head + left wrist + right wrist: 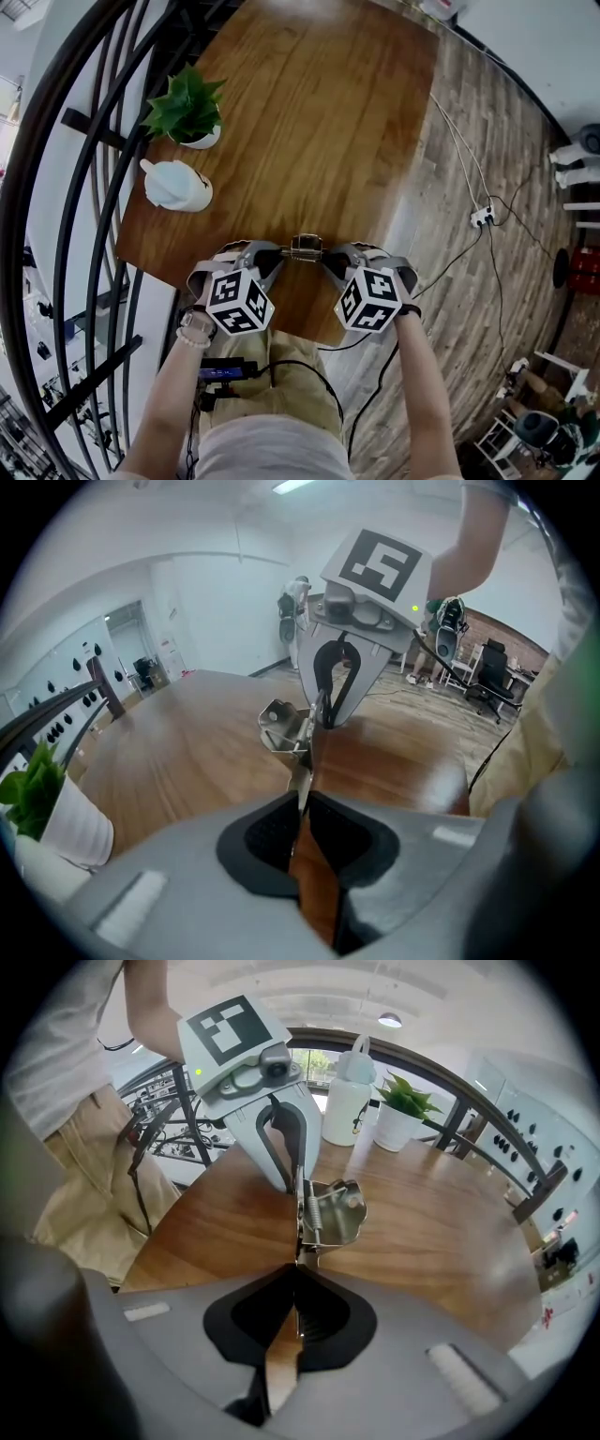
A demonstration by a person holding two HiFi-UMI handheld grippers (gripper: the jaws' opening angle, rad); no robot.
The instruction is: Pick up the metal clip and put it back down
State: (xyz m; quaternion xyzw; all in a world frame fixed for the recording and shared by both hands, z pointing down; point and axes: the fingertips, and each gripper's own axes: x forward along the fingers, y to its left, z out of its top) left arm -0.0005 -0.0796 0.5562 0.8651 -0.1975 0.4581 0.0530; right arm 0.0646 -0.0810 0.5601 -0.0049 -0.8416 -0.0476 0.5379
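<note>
A small metal clip [306, 247] with a spring is held between my two grippers, just above the near edge of the wooden table [309, 112]. My left gripper [278, 253] is shut on its left tab, and my right gripper [330, 255] is shut on its right tab. In the left gripper view the clip [286, 728] sticks out past the left gripper's [302, 803] closed jaws, with the right gripper [339, 682] facing it. In the right gripper view the clip [330, 1211] shows its spring above the right gripper [298, 1274], and the left gripper [281, 1147] pinches the far side.
A potted green plant [187, 108] and a white jug [176, 185] stand at the table's left edge. A black railing [84, 187] runs along the left. Cables and a power strip [482, 217] lie on the plank floor to the right.
</note>
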